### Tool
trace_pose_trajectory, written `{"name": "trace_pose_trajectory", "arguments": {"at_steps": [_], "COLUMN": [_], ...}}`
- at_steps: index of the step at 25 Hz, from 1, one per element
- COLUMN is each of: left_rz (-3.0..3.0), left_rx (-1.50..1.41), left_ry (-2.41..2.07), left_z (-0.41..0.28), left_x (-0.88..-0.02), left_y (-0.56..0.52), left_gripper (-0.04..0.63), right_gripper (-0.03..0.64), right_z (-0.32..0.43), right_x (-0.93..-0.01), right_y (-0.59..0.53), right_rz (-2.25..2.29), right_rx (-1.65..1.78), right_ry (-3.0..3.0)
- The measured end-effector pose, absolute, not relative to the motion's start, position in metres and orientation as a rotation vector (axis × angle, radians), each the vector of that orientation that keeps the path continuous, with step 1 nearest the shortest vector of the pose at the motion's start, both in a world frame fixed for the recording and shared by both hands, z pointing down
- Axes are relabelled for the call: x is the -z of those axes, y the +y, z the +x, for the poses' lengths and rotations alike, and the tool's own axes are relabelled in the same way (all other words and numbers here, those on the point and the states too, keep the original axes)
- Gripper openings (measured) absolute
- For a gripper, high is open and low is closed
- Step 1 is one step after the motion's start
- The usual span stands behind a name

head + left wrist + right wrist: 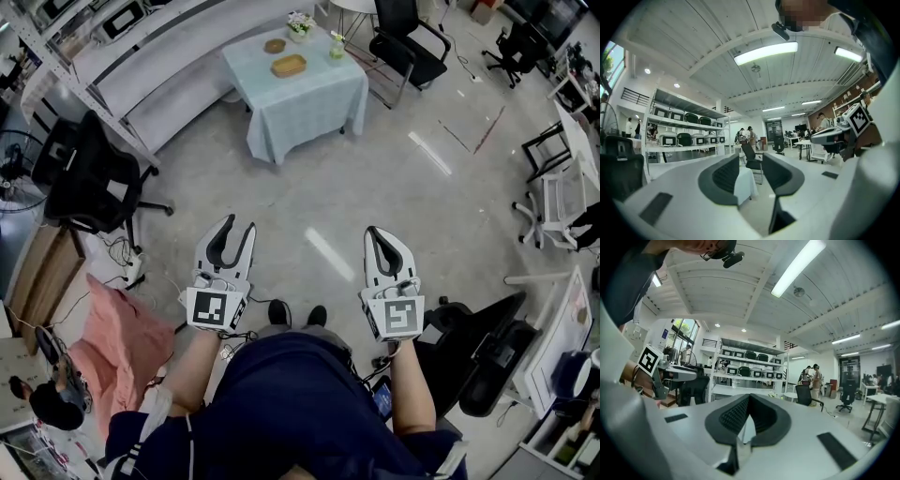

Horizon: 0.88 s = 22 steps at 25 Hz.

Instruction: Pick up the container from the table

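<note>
A small table (309, 108) with a pale blue cloth stands far ahead across the floor. On it lie a flat brown container (289, 65), a smaller brown dish (275, 45), a flower pot (300, 24) and a green cup (337, 47). Both grippers are held level in front of the person, well short of the table. My left gripper (237, 228) is open with nothing between its jaws; in the left gripper view (751, 174) the clothed table (744, 183) shows through the gap. My right gripper (377, 232) is shut and empty, its pads meeting in the right gripper view (748, 400).
A black office chair (89, 178) stands at the left and another (408, 42) beside the table at the right. A long white shelf unit (159, 56) runs behind. A pink cloth (117, 342) and cables (127, 258) lie at the lower left; desks and chairs (553, 202) line the right.
</note>
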<state>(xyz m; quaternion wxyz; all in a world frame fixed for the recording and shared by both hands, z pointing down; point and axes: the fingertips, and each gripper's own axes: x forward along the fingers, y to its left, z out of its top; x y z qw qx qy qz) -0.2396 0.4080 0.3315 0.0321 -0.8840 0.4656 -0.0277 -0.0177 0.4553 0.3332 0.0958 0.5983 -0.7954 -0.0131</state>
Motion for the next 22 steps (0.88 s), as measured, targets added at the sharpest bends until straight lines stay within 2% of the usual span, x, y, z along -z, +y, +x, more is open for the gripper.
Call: {"name": "trace_pose_trajectory", "arguments": {"at_steps": [9,16,22], "left_rz": [-2.707,-2.711,-2.667], "left_rx": [0.073,0.078,0.096], "left_ry": [1.31,1.3,1.334], "left_z": [-0.218,-0.2,-0.185], "left_x": [-0.317,-0.314,-0.313], "left_y": [0.404,0.392,0.379], "left_gripper": [0.358,0.43,0.437], "right_gripper": [0.002,0.002,0.002], "right_z": [-0.011,0.005,0.017], "right_x": [-0.329,-0.329,-0.335], "right_y": [0.459,0.459,0.457], "right_rz": [1.769,1.768,1.718], "right_rx": [0.036,0.023,0.013], "right_ry": [-2.388,-2.436,-2.459]}}
